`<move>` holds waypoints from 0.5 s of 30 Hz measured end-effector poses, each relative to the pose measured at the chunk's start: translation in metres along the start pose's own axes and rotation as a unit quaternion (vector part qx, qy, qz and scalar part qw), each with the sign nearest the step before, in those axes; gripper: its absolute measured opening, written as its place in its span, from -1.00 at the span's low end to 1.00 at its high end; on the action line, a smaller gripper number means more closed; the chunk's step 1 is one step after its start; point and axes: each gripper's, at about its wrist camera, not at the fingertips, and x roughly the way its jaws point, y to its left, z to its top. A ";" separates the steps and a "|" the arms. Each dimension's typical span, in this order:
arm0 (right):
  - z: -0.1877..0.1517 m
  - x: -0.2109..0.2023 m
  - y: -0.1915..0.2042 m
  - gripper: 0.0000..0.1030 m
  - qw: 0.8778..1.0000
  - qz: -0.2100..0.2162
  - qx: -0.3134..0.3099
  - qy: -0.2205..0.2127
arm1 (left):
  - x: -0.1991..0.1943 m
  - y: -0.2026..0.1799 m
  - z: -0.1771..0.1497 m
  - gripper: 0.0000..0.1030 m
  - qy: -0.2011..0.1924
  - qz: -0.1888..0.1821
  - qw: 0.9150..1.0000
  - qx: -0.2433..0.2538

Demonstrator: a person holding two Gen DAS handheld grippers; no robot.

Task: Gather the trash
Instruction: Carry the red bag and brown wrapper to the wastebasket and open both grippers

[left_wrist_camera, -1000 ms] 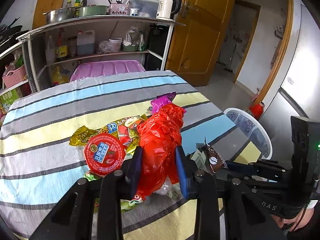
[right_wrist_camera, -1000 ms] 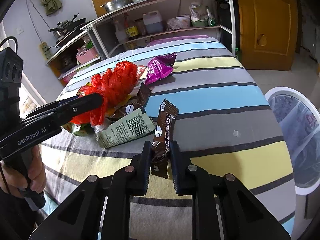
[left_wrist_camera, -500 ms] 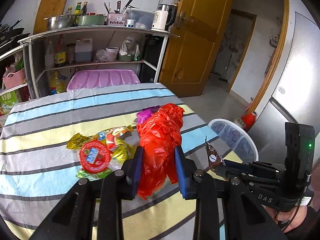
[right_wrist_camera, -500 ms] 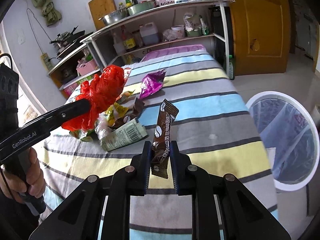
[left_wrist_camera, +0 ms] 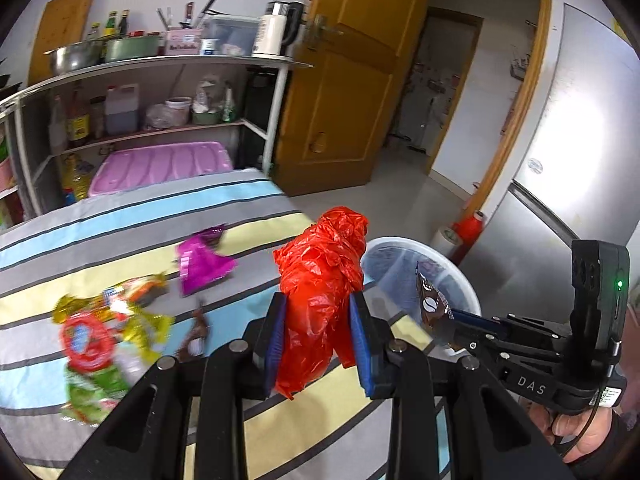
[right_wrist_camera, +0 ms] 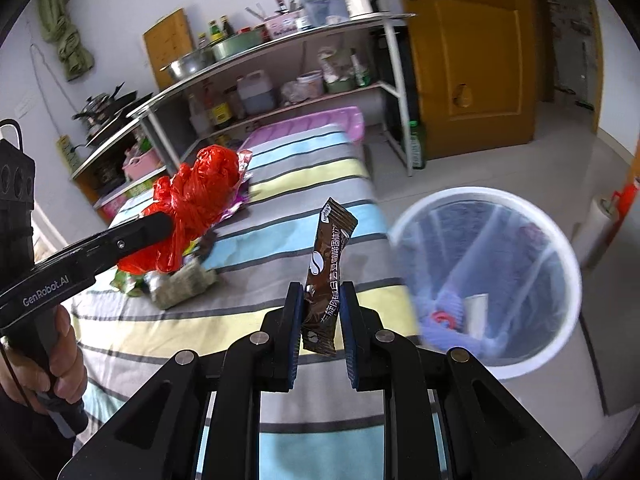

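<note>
My left gripper [left_wrist_camera: 318, 334] is shut on a crumpled red plastic bag [left_wrist_camera: 324, 280], lifted above the striped table [left_wrist_camera: 120, 216] near its right edge. My right gripper [right_wrist_camera: 319, 324] is shut on a brown coffee sachet [right_wrist_camera: 328, 264] that stands upright between its pads, also off the table. A white bin [right_wrist_camera: 488, 276] lined with clear plastic stands on the floor just right of the table, and the same bin [left_wrist_camera: 420, 268] shows behind the red bag in the left wrist view. The left gripper with the red bag [right_wrist_camera: 196, 204] appears at the left of the right wrist view.
Loose wrappers remain on the table: a purple packet [left_wrist_camera: 202, 264], a red round lid [left_wrist_camera: 86, 340], yellow and green wrappers [left_wrist_camera: 132, 320], a green packet [right_wrist_camera: 182, 286]. A metal shelf rack [left_wrist_camera: 160, 92] stands behind the table, a wooden door [left_wrist_camera: 348, 80] beyond, a fridge [left_wrist_camera: 580, 184] right.
Both grippers have lifted off the table and swung right toward the bin, each still holding its piece. The wrappers on the table now lie farther left and the bin looms larger.
</note>
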 end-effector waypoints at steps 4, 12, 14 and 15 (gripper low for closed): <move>0.003 -0.008 -0.026 -0.63 1.000 -0.017 0.017 -0.008 | 0.017 -0.022 0.006 -0.37 0.008 -0.016 1.000 0.011; 0.004 -0.014 -0.061 -0.63 0.998 -0.041 0.037 -0.010 | 0.045 -0.051 0.013 -0.37 0.021 -0.043 0.999 0.020; 0.003 -0.011 -0.068 -0.63 0.998 -0.044 0.040 -0.006 | 0.053 -0.056 0.015 -0.37 0.026 -0.049 0.998 0.020; 0.002 -0.010 -0.071 -0.63 0.998 -0.046 0.041 -0.004 | 0.058 -0.058 0.015 -0.37 0.029 -0.052 0.998 0.018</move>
